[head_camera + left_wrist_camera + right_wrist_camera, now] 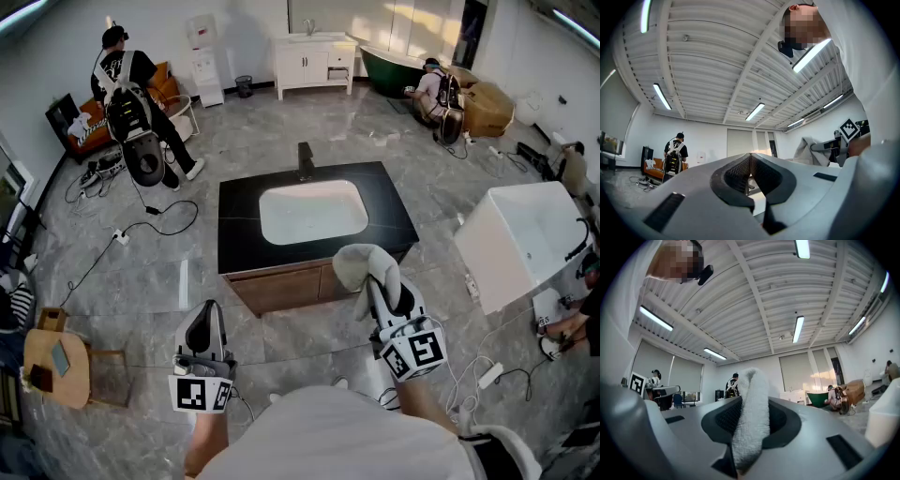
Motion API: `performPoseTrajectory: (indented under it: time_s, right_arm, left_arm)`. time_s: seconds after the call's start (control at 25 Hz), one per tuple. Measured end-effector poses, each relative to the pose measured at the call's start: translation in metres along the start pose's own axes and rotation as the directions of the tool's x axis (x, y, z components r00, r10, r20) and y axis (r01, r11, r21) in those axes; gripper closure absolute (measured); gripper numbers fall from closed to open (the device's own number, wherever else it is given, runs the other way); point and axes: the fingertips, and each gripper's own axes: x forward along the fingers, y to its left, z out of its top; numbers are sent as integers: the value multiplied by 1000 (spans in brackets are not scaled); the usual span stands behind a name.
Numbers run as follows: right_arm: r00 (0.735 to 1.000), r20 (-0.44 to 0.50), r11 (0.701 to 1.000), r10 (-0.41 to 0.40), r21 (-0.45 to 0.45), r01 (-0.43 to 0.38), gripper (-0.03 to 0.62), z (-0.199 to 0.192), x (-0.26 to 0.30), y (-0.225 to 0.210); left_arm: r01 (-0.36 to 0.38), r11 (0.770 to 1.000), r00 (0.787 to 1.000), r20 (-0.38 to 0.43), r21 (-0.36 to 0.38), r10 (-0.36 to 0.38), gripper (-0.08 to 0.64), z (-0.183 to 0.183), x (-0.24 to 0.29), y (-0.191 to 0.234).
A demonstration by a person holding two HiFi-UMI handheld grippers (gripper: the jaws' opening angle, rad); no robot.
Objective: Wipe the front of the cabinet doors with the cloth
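A vanity with a black top [242, 225], white basin and wooden cabinet doors [281, 289] stands ahead of me on the floor. My right gripper [378, 272] points upward and is shut on a grey-white cloth [361, 263], held just in front of the cabinet's right door. The cloth [751, 413] stands up between that gripper's jaws in the right gripper view. My left gripper [204, 322] is lower left, away from the cabinet, pointing up with its jaws pressed together and nothing between them. Across in the left gripper view the cloth [806, 151] shows.
A white tub [520, 239] stands right of the vanity. A small round wooden table [56, 367] is at lower left. Cables [141, 230] trail on the floor. Persons work at the far left [131, 89] and far right [436, 94]. A white cabinet [314, 64] is at the back wall.
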Motion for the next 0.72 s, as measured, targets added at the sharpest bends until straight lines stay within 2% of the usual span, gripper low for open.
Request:
performPoseTrajectory:
  time_s: [0.36,0.72]
  right_arm:
    - [999,-49,1000,-4,2,4,486,-23,13,1]
    - [998,-54,999,-16,-31,14,486,-24,23,-2]
  left_arm:
    - [-49,999,998,-41,0,48,543,-32,-11,19]
    - [-75,997,996,-41,-20,74,543,-40,-12,27]
